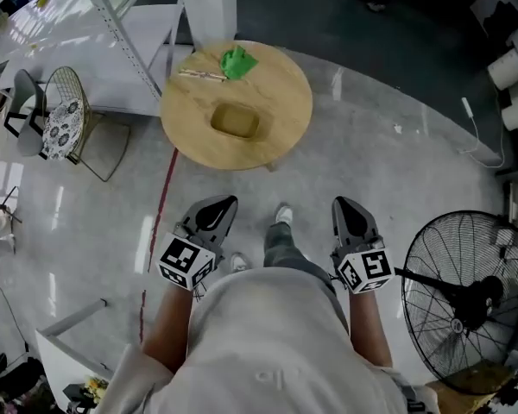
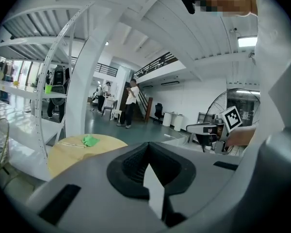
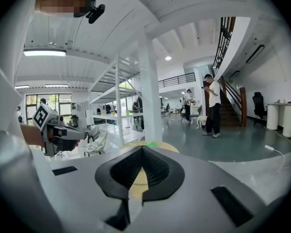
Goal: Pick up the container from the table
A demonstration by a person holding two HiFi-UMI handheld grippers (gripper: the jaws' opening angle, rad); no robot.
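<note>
A shallow olive-yellow container sits in the middle of a round wooden table, a few steps ahead of me. A green crumpled thing and a thin stick lie at the table's far edge. My left gripper and right gripper hover side by side at waist height, well short of the table, both shut and empty. In the left gripper view the table and the green thing show beyond the closed jaws; the container is hidden there.
A large black floor fan stands at my right. A wire chair and a white shelf rack are left of the table, with a white column behind it. People stand far off by a staircase.
</note>
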